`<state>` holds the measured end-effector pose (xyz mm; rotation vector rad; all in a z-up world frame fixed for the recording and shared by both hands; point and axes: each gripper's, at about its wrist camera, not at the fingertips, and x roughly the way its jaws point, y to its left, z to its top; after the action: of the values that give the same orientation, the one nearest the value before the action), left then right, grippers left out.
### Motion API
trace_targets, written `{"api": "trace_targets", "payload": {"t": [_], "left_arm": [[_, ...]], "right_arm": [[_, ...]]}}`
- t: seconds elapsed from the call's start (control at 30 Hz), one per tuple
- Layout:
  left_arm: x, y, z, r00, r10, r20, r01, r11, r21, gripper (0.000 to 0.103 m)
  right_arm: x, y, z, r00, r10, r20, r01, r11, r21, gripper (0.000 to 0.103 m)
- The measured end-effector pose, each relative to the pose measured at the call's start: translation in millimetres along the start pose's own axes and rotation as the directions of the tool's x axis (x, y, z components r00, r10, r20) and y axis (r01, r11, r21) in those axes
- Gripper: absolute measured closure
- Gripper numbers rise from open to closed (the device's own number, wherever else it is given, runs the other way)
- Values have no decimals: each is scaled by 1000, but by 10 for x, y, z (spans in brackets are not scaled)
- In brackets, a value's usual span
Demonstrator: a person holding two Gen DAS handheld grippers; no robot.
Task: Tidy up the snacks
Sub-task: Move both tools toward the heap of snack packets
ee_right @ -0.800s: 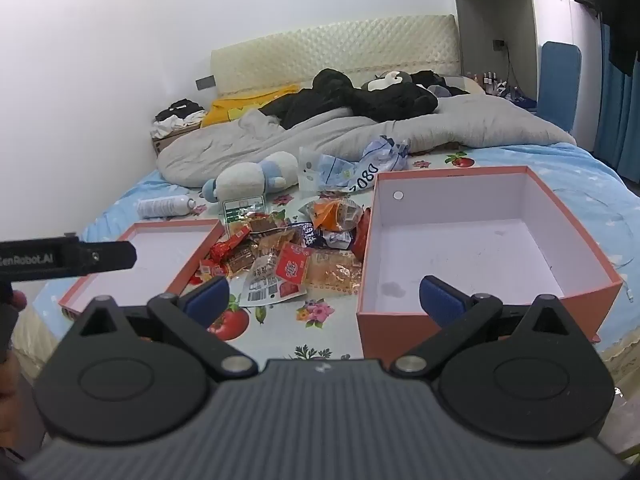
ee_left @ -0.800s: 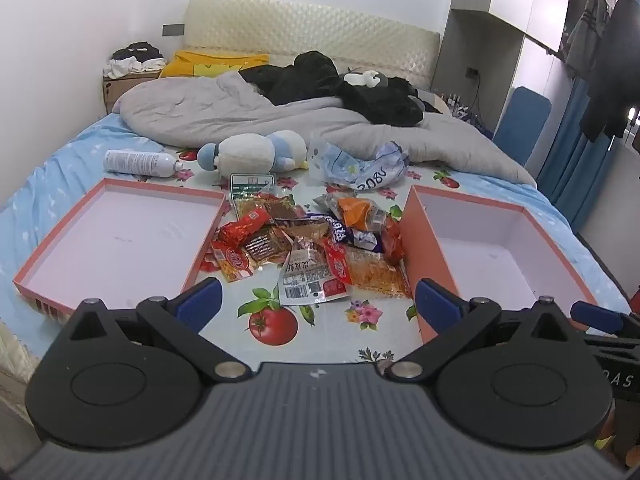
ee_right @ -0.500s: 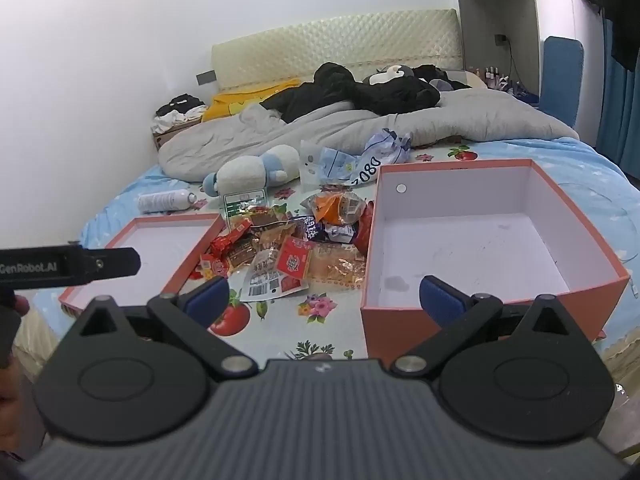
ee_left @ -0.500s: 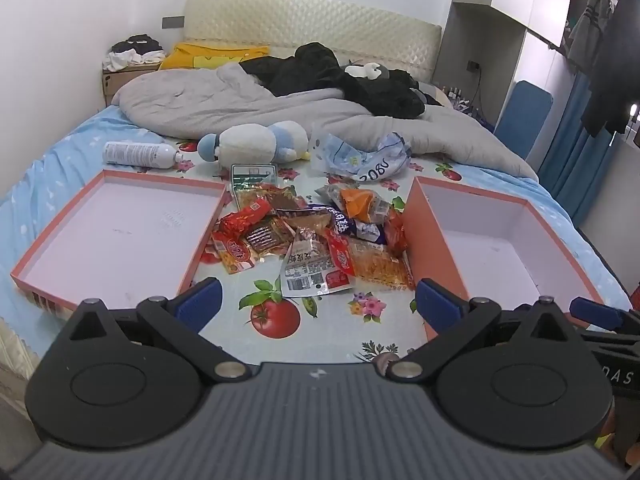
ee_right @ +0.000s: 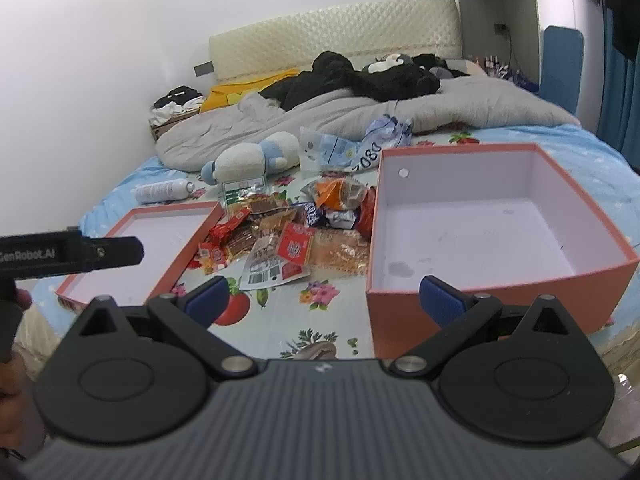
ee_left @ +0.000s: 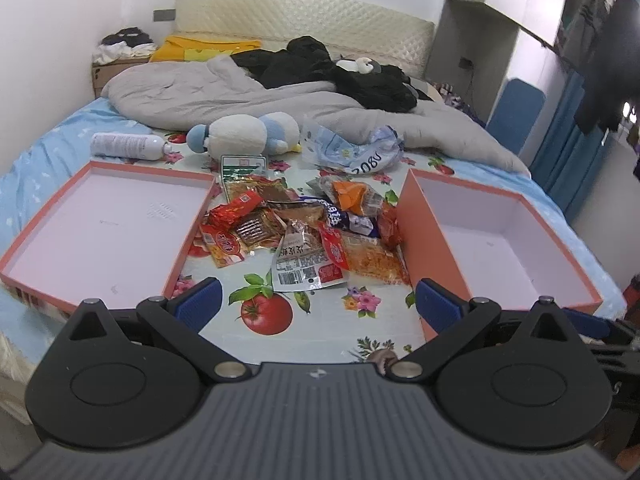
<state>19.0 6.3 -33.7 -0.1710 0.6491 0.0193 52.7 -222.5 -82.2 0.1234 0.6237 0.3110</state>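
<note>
A heap of snack packets (ee_left: 304, 228) lies on the flowered bedsheet between a shallow orange lid (ee_left: 100, 236) on the left and a deep orange box (ee_left: 492, 240) on the right; both hold nothing. The heap (ee_right: 288, 236), lid (ee_right: 140, 248) and box (ee_right: 480, 232) also show in the right wrist view. My left gripper (ee_left: 316, 304) is open and empty, above the sheet in front of the heap. My right gripper (ee_right: 324, 298) is open and empty, near the box's front left corner.
A plush toy (ee_left: 248, 134), a white spray bottle (ee_left: 128, 146) and a crumpled blue plastic bag (ee_left: 352, 152) lie behind the heap. A grey duvet (ee_left: 248, 96) and black clothes cover the far bed. The left gripper's body (ee_right: 68, 256) shows at left in the right wrist view.
Both grippers have moved forward toward the bed and a little higher; heap and boxes appear closer. Both stay open and empty.
</note>
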Motion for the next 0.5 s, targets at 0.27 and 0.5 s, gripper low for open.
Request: {"api": "trace_targets", "payload": {"t": [0.27, 0.5], "left_arm": [[212, 5, -113, 997, 1, -75, 3, 999, 50, 0], [257, 48, -168, 996, 8, -89, -5, 1000, 30, 0]], "right_arm": [[66, -47, -154, 1000, -6, -9, 6, 999, 42, 0], [106, -52, -191, 1000, -13, -17, 13, 999, 38, 0]]}}
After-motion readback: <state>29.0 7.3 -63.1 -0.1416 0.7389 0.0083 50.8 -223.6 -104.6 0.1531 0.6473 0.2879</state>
